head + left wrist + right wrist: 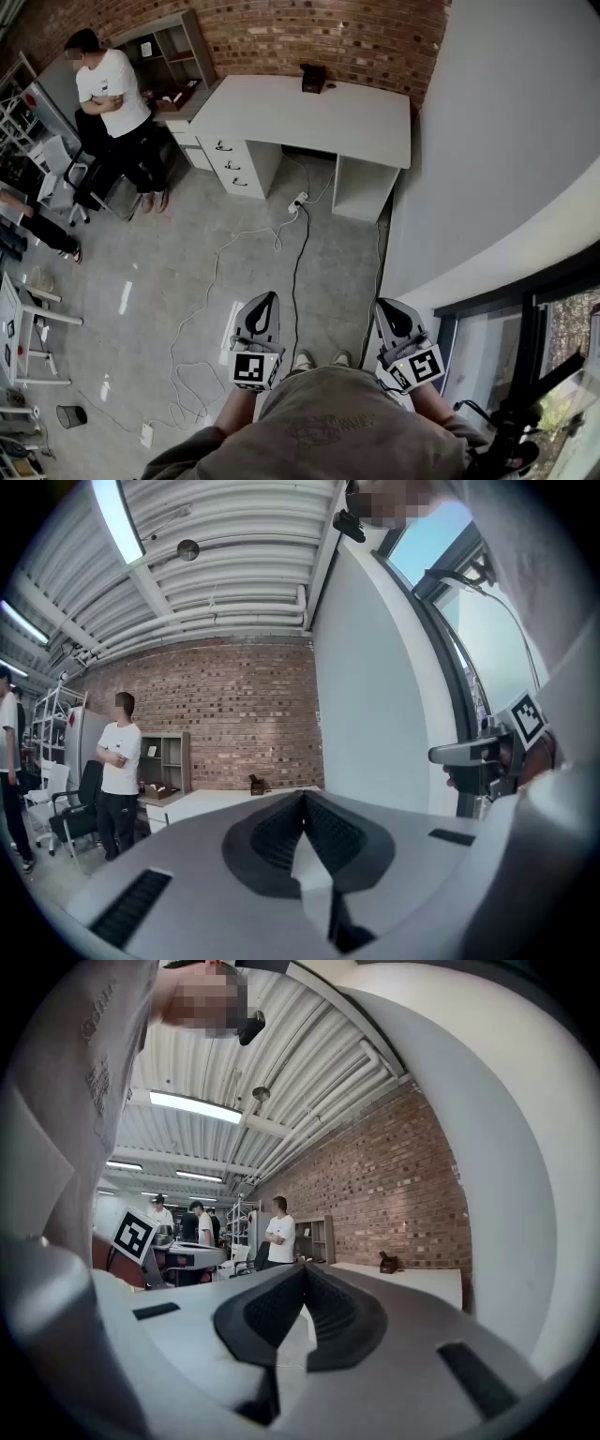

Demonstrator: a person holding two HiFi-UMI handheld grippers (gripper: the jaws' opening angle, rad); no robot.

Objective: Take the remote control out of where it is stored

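Note:
No remote control shows in any view. A white desk [309, 117] with a drawer unit [230, 159] stands against the brick wall across the room, and a small dark object [313, 78] sits on its top. Both grippers are held close to my body, far from the desk. My left gripper [271, 297] points forward over the floor, jaws closed together with nothing between them [304, 795]. My right gripper [383, 306] is beside it, also shut and empty [305, 1268].
A person in a white shirt [112, 94] stands at the left by an open shelf unit [169, 52]. Cables [298, 253] and a power strip [298, 200] lie on the grey floor between me and the desk. A white wall [487, 141] and a window [525, 356] run along the right.

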